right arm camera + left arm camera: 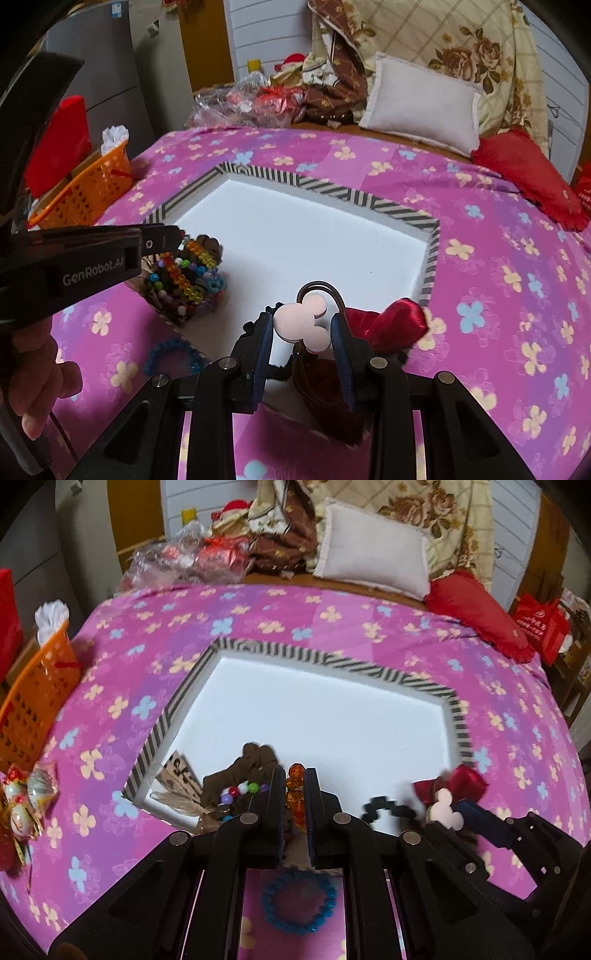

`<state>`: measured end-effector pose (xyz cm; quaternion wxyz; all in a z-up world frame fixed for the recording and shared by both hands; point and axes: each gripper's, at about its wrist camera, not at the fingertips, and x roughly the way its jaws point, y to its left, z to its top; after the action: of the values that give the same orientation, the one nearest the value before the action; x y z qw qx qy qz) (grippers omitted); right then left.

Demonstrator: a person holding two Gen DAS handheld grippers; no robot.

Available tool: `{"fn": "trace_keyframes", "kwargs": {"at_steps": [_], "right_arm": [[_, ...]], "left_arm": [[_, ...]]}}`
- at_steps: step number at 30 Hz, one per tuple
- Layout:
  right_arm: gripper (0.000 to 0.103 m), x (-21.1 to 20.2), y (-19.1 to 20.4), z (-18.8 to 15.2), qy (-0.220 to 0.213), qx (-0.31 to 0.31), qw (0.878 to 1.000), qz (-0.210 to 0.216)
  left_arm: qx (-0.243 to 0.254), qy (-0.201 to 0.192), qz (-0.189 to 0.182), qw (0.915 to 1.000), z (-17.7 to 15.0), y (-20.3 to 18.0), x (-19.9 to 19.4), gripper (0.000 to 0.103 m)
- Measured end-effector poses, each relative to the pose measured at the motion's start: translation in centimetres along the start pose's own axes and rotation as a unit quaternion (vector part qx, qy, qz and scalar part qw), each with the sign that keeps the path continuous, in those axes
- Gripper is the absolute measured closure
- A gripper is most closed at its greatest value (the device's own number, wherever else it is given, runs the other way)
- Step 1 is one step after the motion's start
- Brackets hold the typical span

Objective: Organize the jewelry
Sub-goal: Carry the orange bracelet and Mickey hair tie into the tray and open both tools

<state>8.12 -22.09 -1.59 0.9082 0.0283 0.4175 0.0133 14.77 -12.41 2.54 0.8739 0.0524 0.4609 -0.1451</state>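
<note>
A white tray with a striped rim [295,653] [332,192] lies on the pink flowered bedspread. My left gripper [294,777] [179,236] is shut on a strand of amber beads [295,794] over the tray's near left corner, just above a pile of coloured bead bracelets [184,275] and a brown scrunchie [255,760]. My right gripper [302,330] [476,810] is shut on a hair piece with a pink mouse-head [301,323] [445,805] and red satin bow [391,325] [465,779] at the tray's near right edge. A black bead strand [384,808] lies between the two grippers.
A blue bracelet [299,904] [173,358] lies on the bedspread in front of the tray. An orange basket [37,701] [88,192] stands at the left edge of the bed. A white pillow [373,554], a red cushion [476,613] and bagged items [184,561] sit behind. A hand [33,380] holds the left gripper.
</note>
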Motion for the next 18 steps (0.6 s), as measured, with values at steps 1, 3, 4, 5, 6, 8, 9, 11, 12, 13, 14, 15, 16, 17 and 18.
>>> {"fn": "trace_keyframes", "kwargs": {"at_steps": [1,3,4,5,6,8,9,11,12,13,14,15,16,17,18], "right_arm": [[0.072,0.5,0.1,0.0,0.004,-0.002,1.0,0.001],[0.072,1.5,0.6,0.0,0.011,-0.007,1.0,0.003],[0.072,1.9,0.7,0.0,0.014,-0.009,1.0,0.003],[0.072,2.5,1.0,0.0,0.018,-0.011,1.0,0.004],[0.072,3.0,1.2,0.0,0.021,-0.013,1.0,0.005],[0.072,3.8,1.5,-0.1,0.028,-0.017,0.999,0.006],[0.072,4.1,1.6,-0.1,0.03,-0.018,0.999,0.006],[0.072,4.6,1.7,-0.2,0.032,-0.019,0.999,0.006],[0.072,4.8,1.7,-0.2,0.03,-0.017,0.999,0.006],[0.072,4.8,1.6,-0.2,0.029,-0.016,0.999,0.007],[0.072,4.8,1.6,-0.1,0.028,-0.014,0.999,0.009],[0.072,4.7,1.4,-0.1,0.028,-0.011,0.999,0.012],[0.072,4.7,1.4,-0.1,0.027,-0.009,0.999,0.015],[0.072,4.7,1.3,-0.2,0.028,-0.007,0.999,0.02],[0.072,4.6,1.1,-0.2,0.029,-0.003,0.999,0.024]], "left_arm": [[-0.003,0.005,0.004,1.0,-0.2,0.5,0.5,0.095],[-0.009,0.013,0.009,0.9998,-0.5,1.4,1.4,0.095],[-0.012,0.016,0.01,0.9998,-0.7,1.8,1.7,0.095],[-0.016,0.019,0.012,0.9996,-0.8,2.3,2.1,0.095],[-0.019,0.023,0.014,0.9995,-0.9,2.6,2.5,0.095],[-0.021,0.027,0.016,0.9993,-1.1,3.1,3.0,0.095],[-0.021,0.028,0.018,0.9992,-1.3,3.2,3.2,0.095],[-0.019,0.029,0.021,0.9992,-1.5,3.3,3.6,0.095],[-0.019,0.029,0.021,0.9992,-1.6,3.3,3.8,0.095],[-0.019,0.03,0.021,0.9991,-1.7,3.3,4.0,0.095],[-0.019,0.032,0.021,0.9991,-1.8,3.3,4.2,0.095],[-0.019,0.033,0.021,0.9991,-1.9,3.3,4.3,0.095],[-0.018,0.033,0.022,0.9991,-1.9,3.3,4.4,0.095],[-0.017,0.032,0.023,0.9991,-2.0,3.2,4.5,0.095],[-0.017,0.031,0.023,0.9991,-2.0,3.1,4.5,0.095]]}}
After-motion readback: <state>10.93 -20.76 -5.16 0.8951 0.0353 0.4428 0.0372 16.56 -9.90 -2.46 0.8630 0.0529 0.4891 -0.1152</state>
